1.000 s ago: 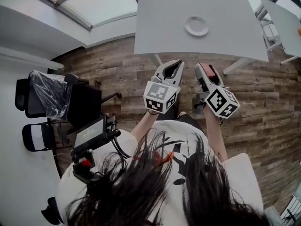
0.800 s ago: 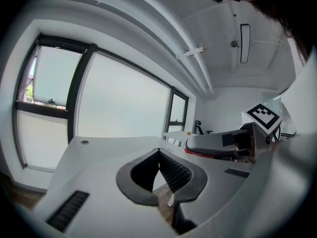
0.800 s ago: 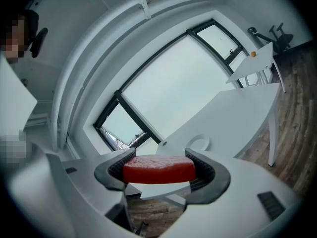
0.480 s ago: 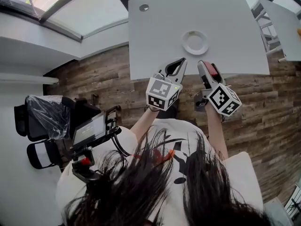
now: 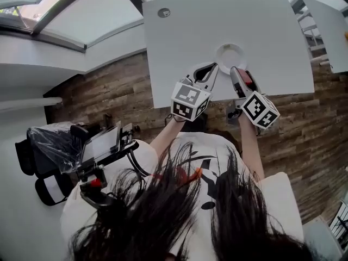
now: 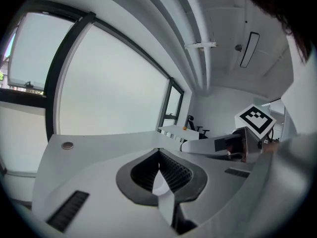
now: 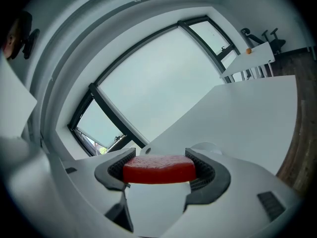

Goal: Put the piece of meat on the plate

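Head view, looking down at one white table (image 5: 261, 26) on a wood-plank floor (image 5: 304, 124); a second white table (image 5: 326, 20) stands just beside it at the right edge.

Two hand-held tools, each with one marker cube, reach over the near edge of the table.
(a) Left tool (image 5: 211, 68): clenched, its ribbed pads meeting at the tips with nothing between them.
(b) Right tool (image 5: 239, 76): grasping the one piece of meat (image 7: 158, 168), a flat red slab clamped crosswise between both pads and held above the table.

One plate (image 5: 223, 49), round and white, lies flat on the table just beyond both tools' tips; its surface shows only bare white. One round grommet (image 5: 163, 12) sits near the table's far left corner.
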Available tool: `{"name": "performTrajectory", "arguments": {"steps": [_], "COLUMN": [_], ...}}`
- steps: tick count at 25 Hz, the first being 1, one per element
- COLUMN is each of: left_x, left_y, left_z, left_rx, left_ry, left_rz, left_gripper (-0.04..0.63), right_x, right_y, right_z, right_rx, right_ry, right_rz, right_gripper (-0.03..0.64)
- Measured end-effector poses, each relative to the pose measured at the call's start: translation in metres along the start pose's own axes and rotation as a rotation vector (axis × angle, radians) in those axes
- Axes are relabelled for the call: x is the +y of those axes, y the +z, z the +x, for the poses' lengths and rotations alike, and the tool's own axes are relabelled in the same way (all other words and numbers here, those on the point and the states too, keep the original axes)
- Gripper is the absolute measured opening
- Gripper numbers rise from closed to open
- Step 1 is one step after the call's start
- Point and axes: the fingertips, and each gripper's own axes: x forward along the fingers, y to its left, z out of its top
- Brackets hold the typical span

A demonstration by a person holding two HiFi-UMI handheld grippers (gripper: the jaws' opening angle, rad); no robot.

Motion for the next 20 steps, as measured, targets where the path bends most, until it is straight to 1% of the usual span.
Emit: {"name": "performTrajectory", "arguments": {"steps": [2, 10, 14, 20], "left_x": [-0.01, 0.0, 0.0, 0.014], "left_y": [-0.003, -0.002, -0.002, -0.007], "left_z": [-0.002, 0.025, 0.026, 0.03], "left_rx": [0.01, 0.025, 0.023, 0.032], "left_ry": [-0.017, -0.057, -0.051, -0.03], "left_rz": [-0.007, -0.03, -0.04, -0.071], "left_gripper": [0.006, 0.006, 0.006, 0.006], "right_x": [-0.003, -0.023, -0.03, -0.049], "right_y": [-0.004, -0.006, -0.008, -0.021], "right_z": [-0.012, 0.009, 0.011, 0.031], "right_rx": [0.004, 0.05, 0.074, 0.151], "right_ry": [-0.018, -0.057, -0.068, -0.084], "right_rz": [0.0, 0.0, -0.019, -0.076], "right_gripper": [0.325, 0.325, 0.325, 0.325]}}
